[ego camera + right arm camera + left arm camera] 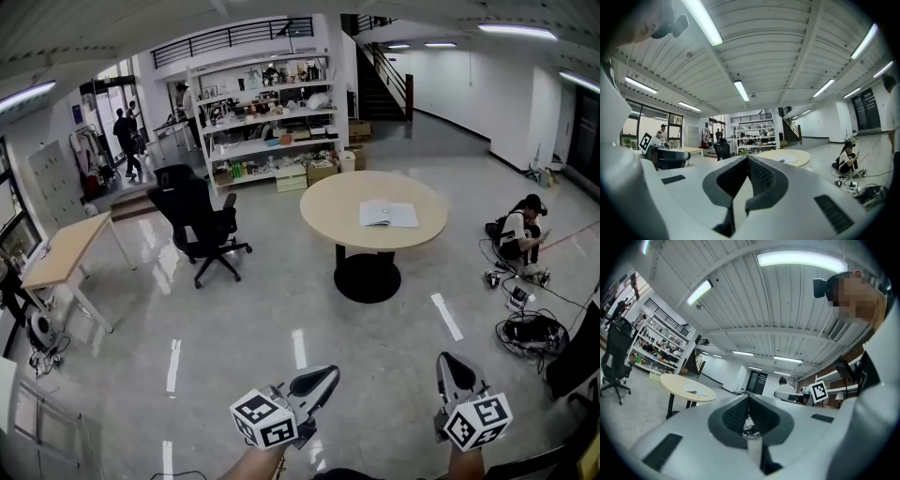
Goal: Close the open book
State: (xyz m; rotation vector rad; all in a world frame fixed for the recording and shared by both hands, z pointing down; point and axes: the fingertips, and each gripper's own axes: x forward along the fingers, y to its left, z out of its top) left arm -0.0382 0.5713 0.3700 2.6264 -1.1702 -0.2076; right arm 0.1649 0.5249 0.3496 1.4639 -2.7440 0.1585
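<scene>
No print on the open book [388,215] could be read from that far off; it lay flat, white pages up, on the right part of the round beige worktop [328,214], far across the glossy grey floor [281,300]. The left hand-held gripper [326,377] and the right hand-held gripper [449,362] were low at the near edge, well apart from the worktop. Each had its jaws clenched together on nothing, and each bore a cube of black-and-white square markers.

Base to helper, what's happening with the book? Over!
Left gripper and right gripper both shut, empty. Open book lies on round table, far ahead, untouched. Only floor between; office chair stands off to the left.
</scene>
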